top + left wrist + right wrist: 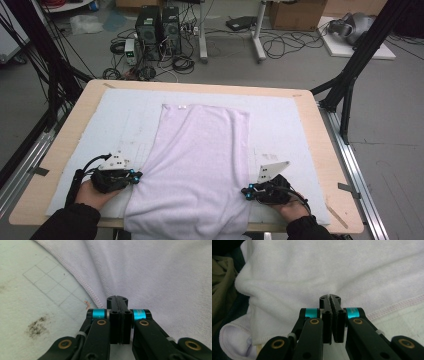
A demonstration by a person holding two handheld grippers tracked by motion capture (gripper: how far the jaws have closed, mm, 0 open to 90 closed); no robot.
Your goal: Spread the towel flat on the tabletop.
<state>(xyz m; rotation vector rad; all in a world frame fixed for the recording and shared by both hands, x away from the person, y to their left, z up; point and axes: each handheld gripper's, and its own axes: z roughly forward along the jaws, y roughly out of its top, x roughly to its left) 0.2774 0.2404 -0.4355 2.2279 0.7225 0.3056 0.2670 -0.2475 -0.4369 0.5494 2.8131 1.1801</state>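
Observation:
A pale lilac towel [200,160] lies lengthwise on the white mat [125,115], its near end hanging over the table's front edge. My left gripper [137,176] is at the towel's left hem. In the left gripper view its jaws [117,298] are shut and the towel [155,272] creases toward their tips, pinched at the stitched hem. My right gripper [245,192] is at the right hem. In the right gripper view the jaws [330,297] are shut, and folds of the towel [324,270] gather at them.
The mat covers most of the wooden table [325,150], with pencil grid lines [50,287] and a dark smudge [37,327] left of the towel. Beyond the far edge on the floor are computer towers [159,30], cables and a cardboard box [297,14]. Black frame legs [350,75] flank the table.

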